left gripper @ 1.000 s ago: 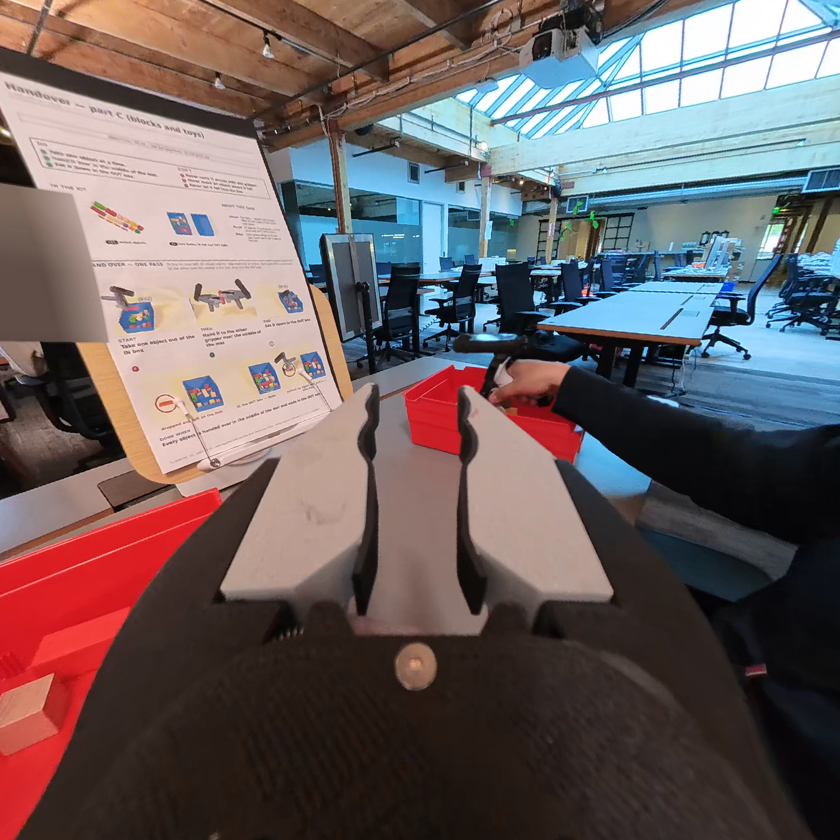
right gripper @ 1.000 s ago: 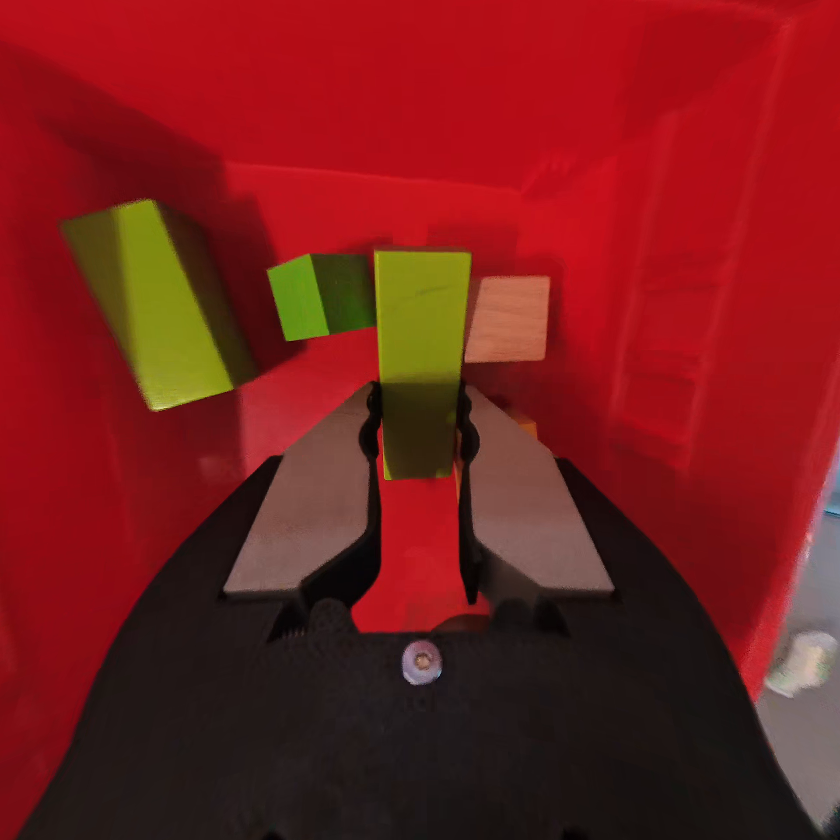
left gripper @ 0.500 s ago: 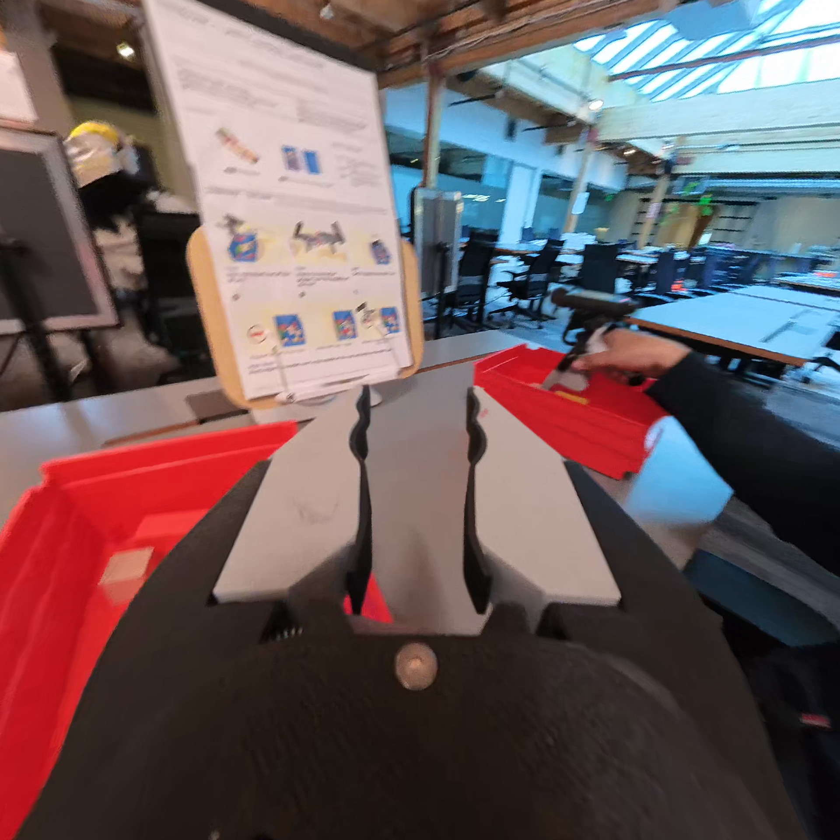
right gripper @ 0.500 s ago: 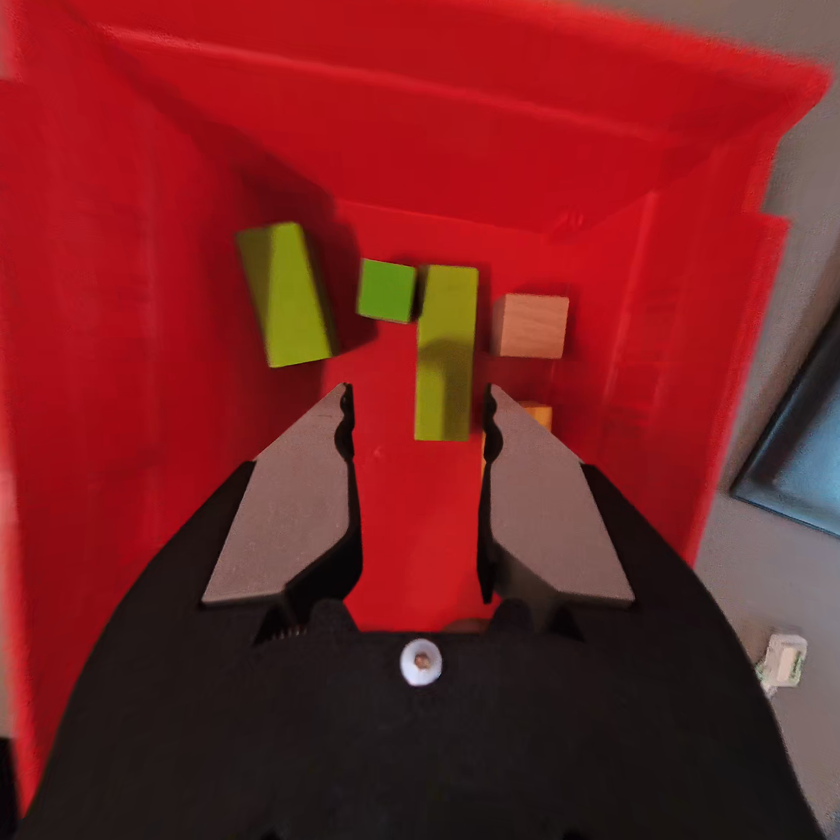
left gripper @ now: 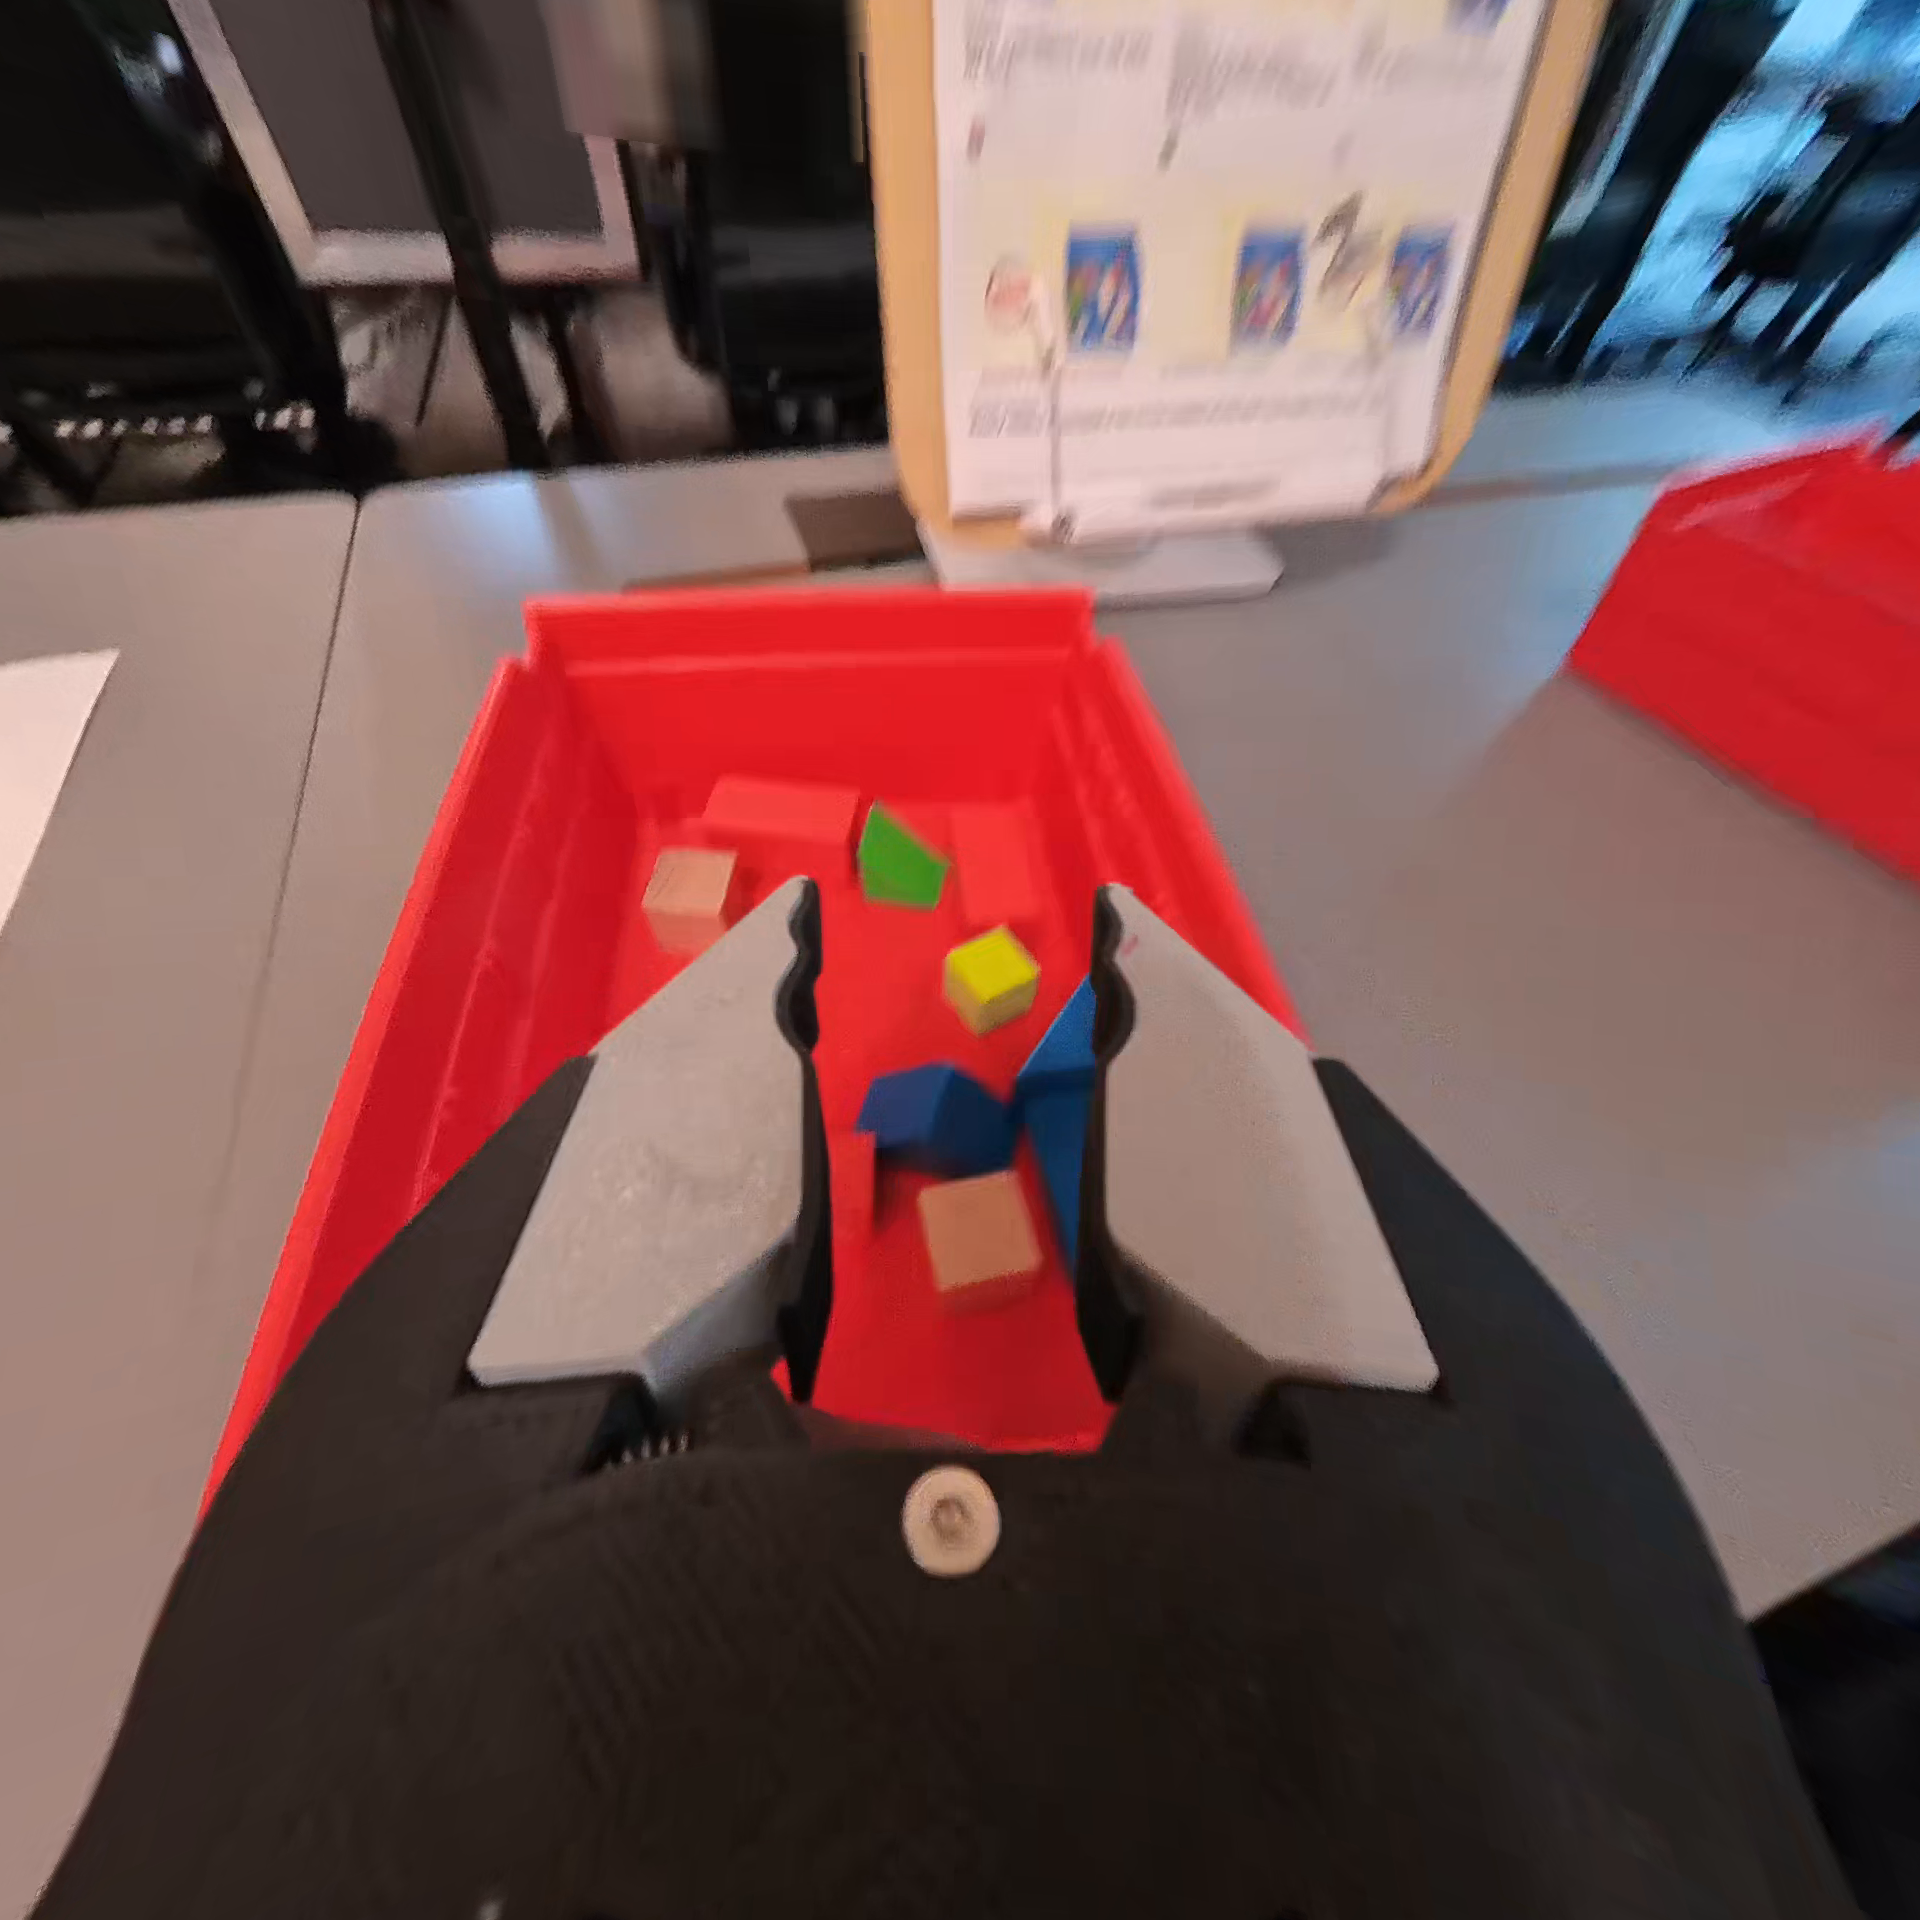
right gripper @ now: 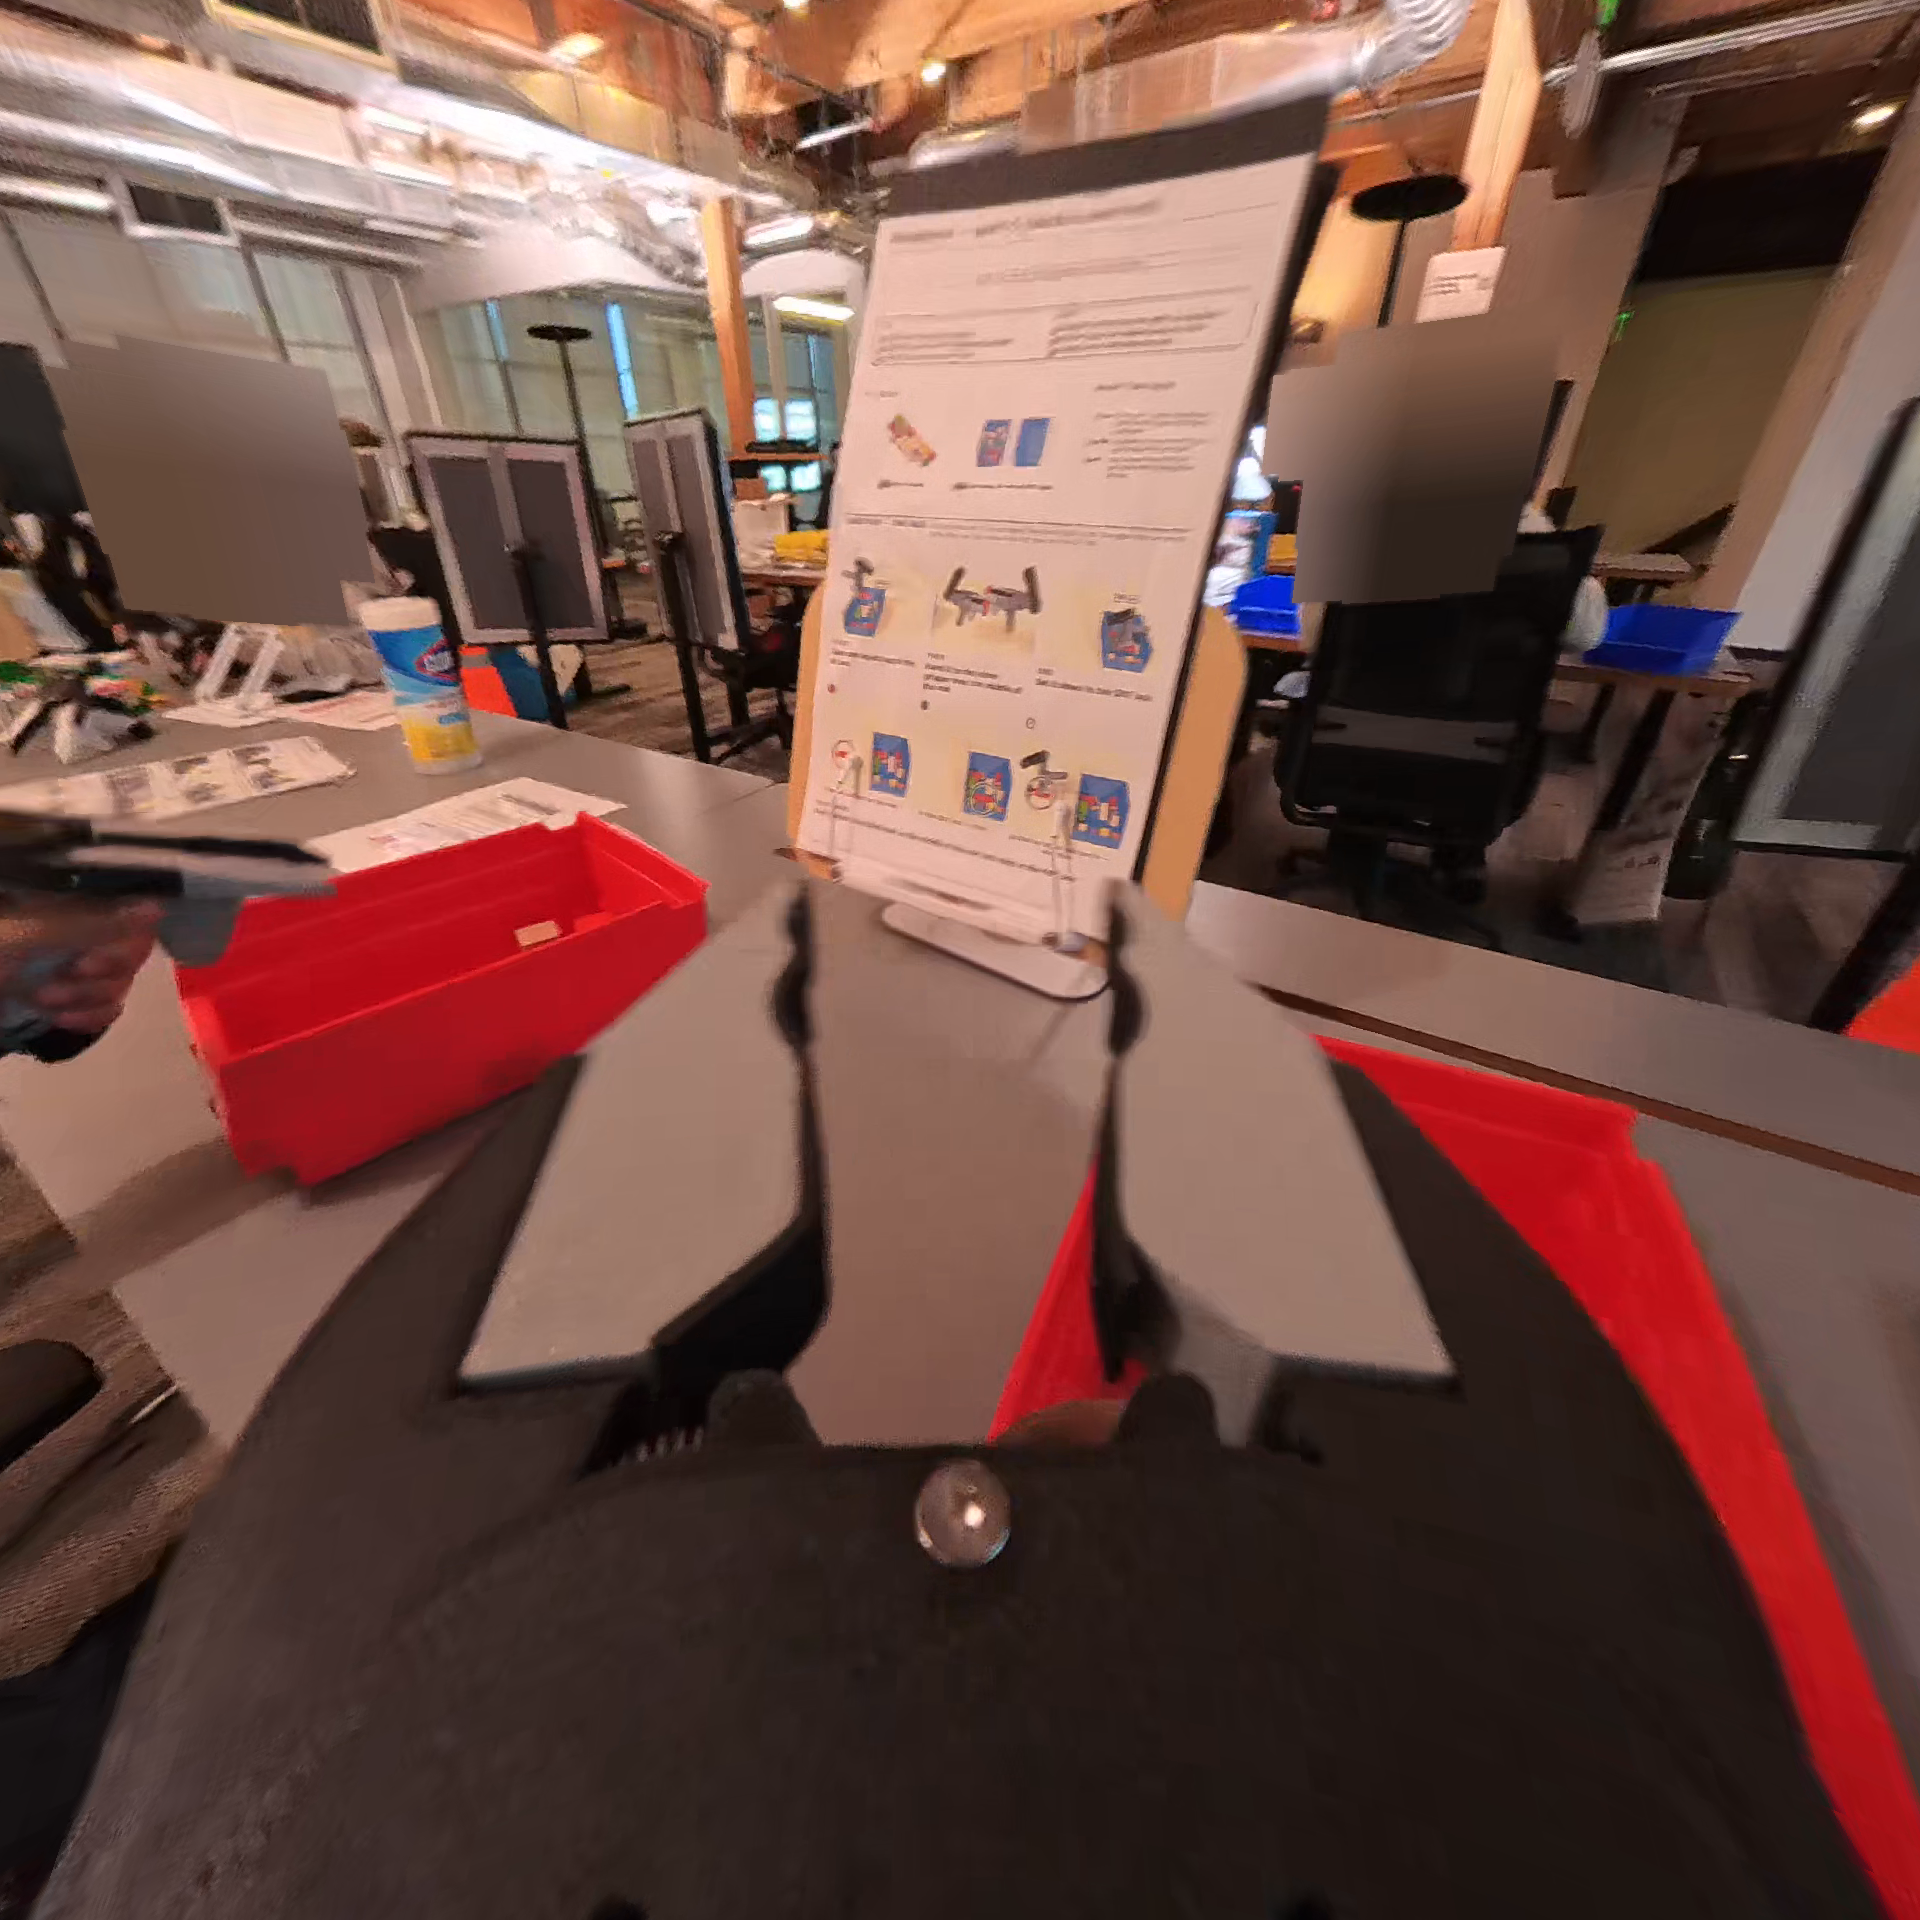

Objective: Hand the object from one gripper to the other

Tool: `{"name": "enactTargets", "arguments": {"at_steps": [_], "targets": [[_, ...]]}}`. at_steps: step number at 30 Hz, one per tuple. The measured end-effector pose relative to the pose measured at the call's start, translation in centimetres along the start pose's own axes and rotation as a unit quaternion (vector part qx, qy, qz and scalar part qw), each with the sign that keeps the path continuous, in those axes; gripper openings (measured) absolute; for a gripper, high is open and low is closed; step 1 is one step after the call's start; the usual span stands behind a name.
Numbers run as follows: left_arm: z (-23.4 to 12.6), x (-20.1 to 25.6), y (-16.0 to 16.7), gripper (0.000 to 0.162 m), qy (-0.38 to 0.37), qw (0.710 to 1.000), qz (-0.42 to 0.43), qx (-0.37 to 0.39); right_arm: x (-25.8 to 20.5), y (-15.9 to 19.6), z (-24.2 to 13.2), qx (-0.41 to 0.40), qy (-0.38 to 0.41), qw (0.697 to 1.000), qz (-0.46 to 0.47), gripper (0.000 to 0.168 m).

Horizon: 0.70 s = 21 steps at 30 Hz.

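Left gripper hovering over glossy red plastic bin on matte grey table, flat grey fingers spread wide, gripping nothing. Inside bin: small painted blocks – yellow cube, green wedge, chunky blue pieces, bare wooden cube. Right gripper also released, empty, above second red bin, pointing at paper sheet on stand. Everything kinda motion-blurred.
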<state>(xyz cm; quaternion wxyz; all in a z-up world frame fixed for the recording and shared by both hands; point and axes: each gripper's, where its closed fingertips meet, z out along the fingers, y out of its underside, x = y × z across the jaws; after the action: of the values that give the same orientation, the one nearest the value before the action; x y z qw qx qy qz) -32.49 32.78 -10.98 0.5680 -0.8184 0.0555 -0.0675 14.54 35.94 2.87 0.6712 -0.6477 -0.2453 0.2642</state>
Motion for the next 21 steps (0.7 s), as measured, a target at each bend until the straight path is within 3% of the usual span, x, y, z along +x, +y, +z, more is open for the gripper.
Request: {"name": "enactTargets", "arguments": {"at_steps": [2,5,8,12,17,21], "targets": [[1.6,-1.4,3.5,0.048,-0.037,0.995,0.04,-0.087,0.3,-0.7,-1.0,0.031,-0.004,0.999,0.01,0.053],[3.3,-4.7,8.4,0.044,-0.121,0.964,0.103,-0.211,-0.4,-1.6,-1.3,0.061,-0.045,0.996,0.036,0.054],[4.5,-4.7,11.8,0.04,-0.104,0.947,0.104,-0.287,-0.1,-0.5,-0.2,0.037,-0.045,0.998,0.037,0.054],[4.8,-4.9,12.6,0.04,-0.096,0.942,0.094,-0.307,-0.3,0.9,1.3,0.006,-0.05,0.998,0.033,0.055],[4.9,-4.2,13.2,0.027,-0.061,0.938,0.113,-0.322,-1.7,2.2,2.9,-0.018,-0.08,0.996,0.037,0.054],[5.2,-4.7,9.3,0.026,-0.083,0.964,0.117,-0.222,-3.7,4.2,4.4,-0.062,-0.117,0.991,0.028,0.054]]}}
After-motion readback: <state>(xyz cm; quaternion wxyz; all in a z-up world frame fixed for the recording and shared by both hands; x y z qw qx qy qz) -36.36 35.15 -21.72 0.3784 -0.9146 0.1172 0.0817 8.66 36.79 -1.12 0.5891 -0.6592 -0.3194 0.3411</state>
